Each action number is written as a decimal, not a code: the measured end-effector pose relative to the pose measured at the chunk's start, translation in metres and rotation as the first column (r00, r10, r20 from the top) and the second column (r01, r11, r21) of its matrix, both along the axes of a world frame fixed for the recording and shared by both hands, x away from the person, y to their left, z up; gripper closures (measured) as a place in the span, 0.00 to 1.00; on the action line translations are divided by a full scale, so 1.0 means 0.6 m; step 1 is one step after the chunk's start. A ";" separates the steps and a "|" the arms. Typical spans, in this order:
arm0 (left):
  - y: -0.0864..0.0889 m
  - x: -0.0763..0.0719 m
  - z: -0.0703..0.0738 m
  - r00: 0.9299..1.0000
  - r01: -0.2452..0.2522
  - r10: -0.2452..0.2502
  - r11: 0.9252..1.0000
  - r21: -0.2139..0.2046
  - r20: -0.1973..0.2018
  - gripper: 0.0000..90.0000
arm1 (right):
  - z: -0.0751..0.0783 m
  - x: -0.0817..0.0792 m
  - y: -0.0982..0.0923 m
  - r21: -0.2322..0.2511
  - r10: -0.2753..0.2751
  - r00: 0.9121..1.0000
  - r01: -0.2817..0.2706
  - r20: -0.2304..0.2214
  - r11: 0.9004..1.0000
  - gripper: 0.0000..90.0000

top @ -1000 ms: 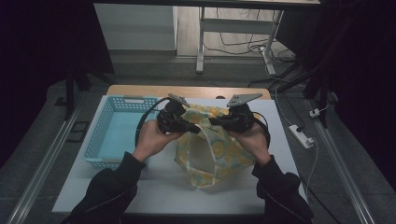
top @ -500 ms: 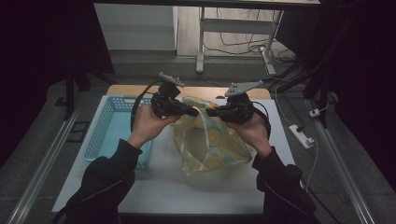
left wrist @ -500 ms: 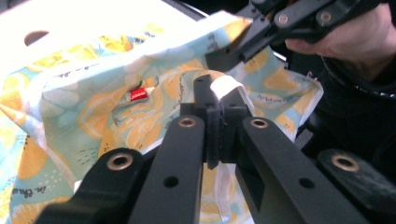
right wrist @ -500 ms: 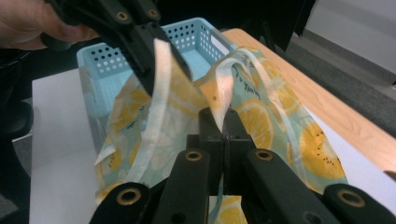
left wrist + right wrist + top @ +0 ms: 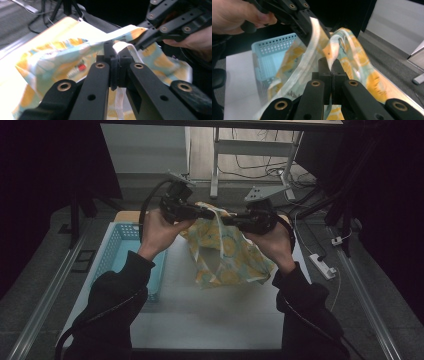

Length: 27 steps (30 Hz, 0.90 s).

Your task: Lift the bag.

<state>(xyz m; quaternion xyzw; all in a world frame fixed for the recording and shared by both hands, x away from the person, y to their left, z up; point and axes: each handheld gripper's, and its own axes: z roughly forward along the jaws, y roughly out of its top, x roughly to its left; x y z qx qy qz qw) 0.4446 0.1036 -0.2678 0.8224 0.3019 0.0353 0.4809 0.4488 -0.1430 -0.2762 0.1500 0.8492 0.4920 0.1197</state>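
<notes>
Jaws above white table (image 5: 210, 320), dark room

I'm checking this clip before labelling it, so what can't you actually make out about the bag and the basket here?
- Printed label on the patterned bag: blurred in the left gripper view, unreadable.
- Bag's inside: hidden by its own folds in the high view.
- Blue basket: its near right side is covered by the left hand and sleeve.
- Bag's lower end: hidden behind the right gripper in its own view.
</notes>
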 end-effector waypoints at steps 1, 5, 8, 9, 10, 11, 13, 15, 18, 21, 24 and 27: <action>0.000 0.001 0.005 1.000 -0.005 0.005 1.000 0.000 0.006 0.99 | 0.005 0.001 0.000 0.004 0.000 1.000 0.000 0.002 1.000 0.99; 0.002 0.007 0.020 0.999 -0.026 0.026 1.000 -0.003 0.023 0.99 | 0.023 0.008 0.000 0.027 -0.006 1.000 0.006 0.000 1.000 0.99; 0.005 0.013 0.026 0.999 -0.041 0.041 0.999 -0.012 0.025 0.99 | 0.032 0.014 0.000 0.042 -0.012 1.000 0.012 -0.011 0.999 0.99; 0.006 0.014 0.029 0.999 -0.046 0.047 0.999 -0.017 0.029 0.99 | 0.035 0.015 0.000 0.046 -0.012 1.000 0.013 -0.012 0.999 0.99; 0.007 0.015 0.030 0.998 -0.048 0.049 0.999 -0.023 0.033 0.99 | 0.037 0.016 0.001 0.050 -0.012 1.000 0.013 -0.013 0.999 0.99; 0.008 0.015 0.032 0.998 -0.049 0.050 0.998 -0.030 0.034 0.99 | 0.040 0.016 0.002 0.052 -0.013 1.000 0.014 -0.013 0.999 0.99; 0.009 0.015 0.035 0.998 -0.052 0.053 0.998 -0.035 0.043 0.99 | 0.045 0.016 0.003 0.062 -0.016 1.000 0.017 -0.010 0.998 0.99; 0.011 0.013 0.038 0.996 -0.056 0.059 0.997 -0.043 0.060 0.99 | 0.049 0.016 0.003 0.073 -0.017 1.000 0.017 -0.002 0.997 0.99; 0.015 0.014 0.041 0.996 -0.059 0.063 0.997 -0.058 0.071 0.99 | 0.056 0.014 0.003 0.083 -0.019 1.000 0.018 0.009 0.996 0.99; 0.014 0.017 0.035 0.995 -0.066 0.069 0.997 -0.045 0.070 0.99 | 0.060 0.013 0.005 0.086 -0.017 1.000 0.016 0.011 0.996 0.99; 0.011 0.022 0.024 0.995 -0.075 0.076 0.997 -0.023 0.065 0.99 | 0.052 0.015 0.010 0.064 -0.017 1.000 0.016 0.015 0.998 0.99; 0.009 0.028 0.014 0.995 -0.080 0.081 0.997 -0.018 0.057 0.99 | 0.042 0.020 0.013 0.062 -0.022 1.000 0.022 0.004 0.998 0.99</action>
